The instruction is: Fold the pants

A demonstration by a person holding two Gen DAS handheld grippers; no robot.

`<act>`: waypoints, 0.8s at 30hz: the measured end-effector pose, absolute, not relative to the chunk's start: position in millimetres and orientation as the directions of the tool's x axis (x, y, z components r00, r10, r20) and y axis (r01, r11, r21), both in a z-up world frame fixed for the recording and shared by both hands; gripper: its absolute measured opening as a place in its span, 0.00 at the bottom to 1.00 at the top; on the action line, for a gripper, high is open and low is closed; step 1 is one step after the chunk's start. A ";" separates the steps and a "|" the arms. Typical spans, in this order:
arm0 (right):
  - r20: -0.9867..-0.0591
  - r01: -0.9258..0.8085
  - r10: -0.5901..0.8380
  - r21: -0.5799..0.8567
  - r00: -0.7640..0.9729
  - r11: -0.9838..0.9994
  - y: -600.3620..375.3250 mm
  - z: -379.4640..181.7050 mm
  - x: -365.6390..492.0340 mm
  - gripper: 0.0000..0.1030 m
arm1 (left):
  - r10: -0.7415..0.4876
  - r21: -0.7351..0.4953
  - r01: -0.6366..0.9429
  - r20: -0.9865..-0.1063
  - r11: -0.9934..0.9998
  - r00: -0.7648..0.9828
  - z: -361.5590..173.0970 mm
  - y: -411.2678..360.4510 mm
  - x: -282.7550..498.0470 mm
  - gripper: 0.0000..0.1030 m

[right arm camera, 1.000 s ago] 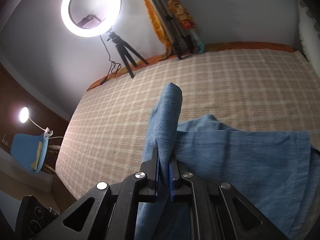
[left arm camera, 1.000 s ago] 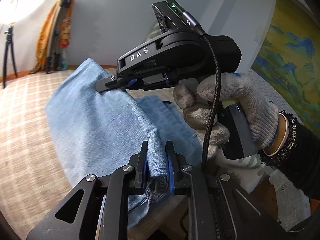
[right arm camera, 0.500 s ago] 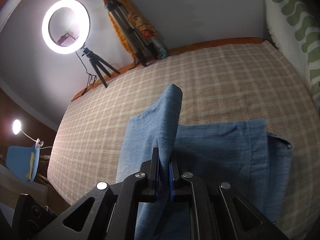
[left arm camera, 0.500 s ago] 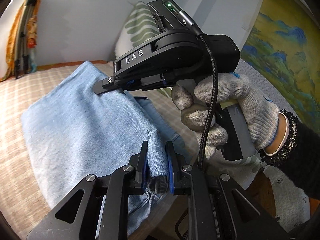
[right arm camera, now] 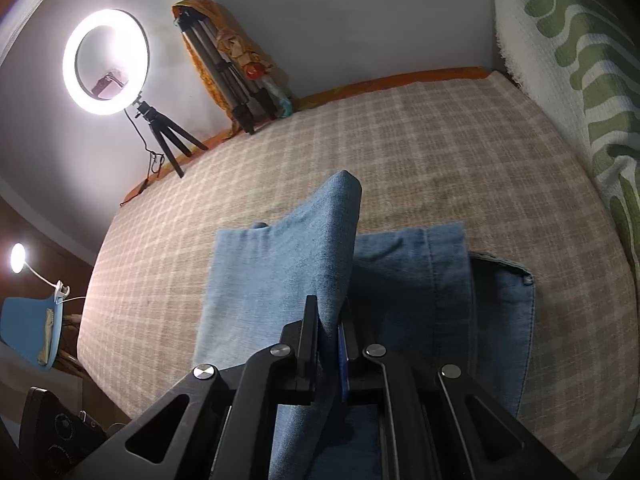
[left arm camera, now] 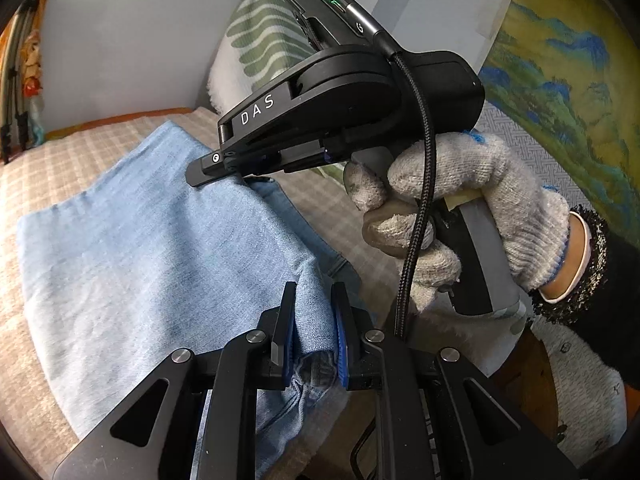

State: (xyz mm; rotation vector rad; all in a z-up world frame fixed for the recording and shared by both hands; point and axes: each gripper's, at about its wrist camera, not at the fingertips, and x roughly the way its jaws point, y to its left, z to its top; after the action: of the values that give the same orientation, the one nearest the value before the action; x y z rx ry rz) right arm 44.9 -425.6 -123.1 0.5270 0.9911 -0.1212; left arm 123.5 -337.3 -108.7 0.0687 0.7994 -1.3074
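Both tongs have carried the pants (left arm camera: 152, 264) sideways over the checked bedspread (right arm camera: 420, 148) toward the green-patterned pillow (right arm camera: 568, 64). The left gripper (left arm camera: 314, 312) pinches a bunched denim edge; the right gripper (right arm camera: 329, 320) clamps a raised fold. Only the left view shows the gloved right hand (left arm camera: 472, 208); only the right view shows the ring light (right arm camera: 105, 62), far left of its fingers.

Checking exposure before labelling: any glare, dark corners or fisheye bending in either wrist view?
Right wrist: ring light blown out, white glare on the wall beside it; a small lamp also clipped; bed edge bows strongly. Left wrist: even light, no glare, pants weave sharp; dark vignette in the corners of both.
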 end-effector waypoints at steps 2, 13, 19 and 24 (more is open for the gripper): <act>-0.826 0.336 0.134 0.364 0.547 0.869 -427.9 -126.8 44.4 0.05 | -0.822 -0.371 0.880 -0.569 0.296 0.036 -110.1 -342.2 123.3 0.14; -0.837 0.349 0.107 0.335 0.536 0.875 -432.7 -140.1 41.8 0.05 | -0.803 -0.379 0.881 -0.596 0.283 0.002 -109.2 -344.6 129.1 0.29; -0.825 0.358 0.103 0.349 0.556 0.866 -442.7 -140.9 36.9 0.02 | -0.806 -0.351 0.882 -0.590 0.315 0.053 -97.9 -309.1 137.4 0.37; -0.818 0.362 0.127 0.381 0.561 0.851 -446.7 -145.3 34.7 0.02 | -0.769 -0.279 0.871 -0.619 0.405 0.159 -106.9 -286.6 161.1 0.37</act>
State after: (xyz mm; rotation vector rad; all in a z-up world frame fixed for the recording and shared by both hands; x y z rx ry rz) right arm 34.7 -446.7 -145.3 0.5576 0.9789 -0.1470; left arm 161.1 -286.6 -106.9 0.1546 0.7790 -1.1787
